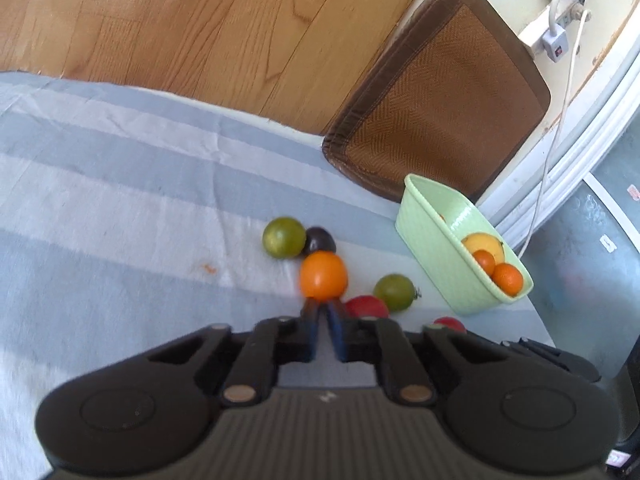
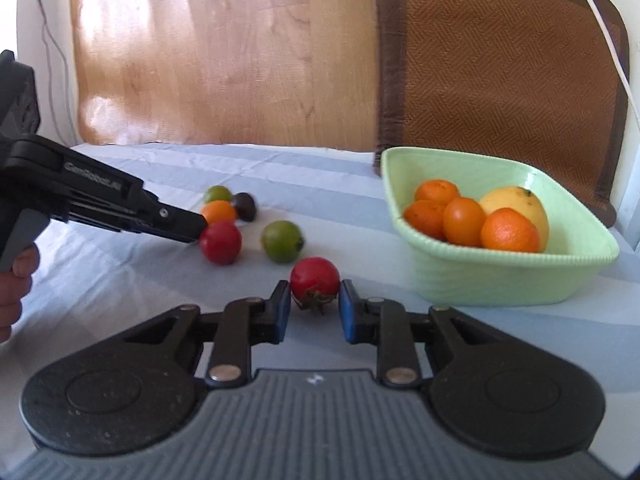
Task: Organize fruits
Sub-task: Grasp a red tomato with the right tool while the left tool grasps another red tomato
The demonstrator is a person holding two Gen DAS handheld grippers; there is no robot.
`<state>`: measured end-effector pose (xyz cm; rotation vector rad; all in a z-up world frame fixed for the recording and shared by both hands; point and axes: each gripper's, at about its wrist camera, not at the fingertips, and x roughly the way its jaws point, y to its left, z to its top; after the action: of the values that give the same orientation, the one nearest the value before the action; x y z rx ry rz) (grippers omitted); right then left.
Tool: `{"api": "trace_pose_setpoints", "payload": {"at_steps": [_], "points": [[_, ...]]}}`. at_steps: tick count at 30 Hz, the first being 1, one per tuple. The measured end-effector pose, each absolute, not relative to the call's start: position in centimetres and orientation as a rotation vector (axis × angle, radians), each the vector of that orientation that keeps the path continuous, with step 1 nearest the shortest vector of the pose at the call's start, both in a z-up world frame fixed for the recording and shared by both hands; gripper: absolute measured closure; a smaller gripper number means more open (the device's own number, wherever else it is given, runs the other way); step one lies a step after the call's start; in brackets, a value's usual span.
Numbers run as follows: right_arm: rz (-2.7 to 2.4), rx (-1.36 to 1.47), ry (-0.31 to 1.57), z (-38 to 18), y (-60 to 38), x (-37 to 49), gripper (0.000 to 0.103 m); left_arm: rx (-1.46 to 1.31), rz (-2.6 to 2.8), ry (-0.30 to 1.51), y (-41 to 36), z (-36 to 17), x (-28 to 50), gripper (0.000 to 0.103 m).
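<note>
My left gripper (image 1: 322,303) is shut, with its tips against the near side of a small orange (image 1: 323,276) and nothing between the pads. The right wrist view shows the left gripper (image 2: 199,230) reaching in from the left, beside a red tomato (image 2: 221,242). My right gripper (image 2: 314,300) is shut on another red tomato (image 2: 315,278), one blue pad on each side. Two green limes (image 2: 282,241) (image 2: 218,194) and a dark plum (image 2: 244,206) lie loose on the striped cloth. A pale green basket (image 2: 500,280) on the right holds several oranges and a yellow fruit (image 2: 520,204).
A chair with a brown woven cushion (image 2: 500,60) stands behind the basket, with wooden floor (image 1: 200,20) beyond the table's far edge. A power strip (image 1: 548,36) and white cable sit at the far right. A person's hand (image 2: 16,280) holds the left gripper's handle.
</note>
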<state>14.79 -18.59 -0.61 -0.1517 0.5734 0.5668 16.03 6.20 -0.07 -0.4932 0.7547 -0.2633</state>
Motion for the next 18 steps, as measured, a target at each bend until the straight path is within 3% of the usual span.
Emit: {"api": "trace_pose_setpoints", "payload": {"at_steps": [7, 8, 10, 11, 12, 18], "points": [[0.644, -0.168, 0.552, -0.6, -16.9, 11.8, 0.075, -0.491, -0.276, 0.744, 5.9, 0.0, 13.5, 0.096], [0.647, -0.175, 0.55, -0.6, -16.7, 11.7, 0.075, -0.487, -0.278, 0.74, 5.8, 0.2, 13.3, 0.091], [0.644, -0.196, 0.554, -0.8, -16.3, 11.7, 0.075, -0.485, -0.279, 0.725, 5.5, 0.8, 13.0, 0.071], [0.64, -0.202, 0.556, -0.9, -16.2, 11.7, 0.075, -0.481, -0.276, 0.709, 5.4, 1.2, 12.7, 0.055], [0.638, -0.201, 0.558, -0.9, -16.2, 11.7, 0.075, -0.469, -0.273, 0.692, 5.2, 1.6, 12.6, 0.05], [0.644, -0.167, 0.585, -1.1, -16.7, 12.0, 0.074, -0.335, -0.263, 0.71, 1.8, 2.4, 14.6, 0.053]]}}
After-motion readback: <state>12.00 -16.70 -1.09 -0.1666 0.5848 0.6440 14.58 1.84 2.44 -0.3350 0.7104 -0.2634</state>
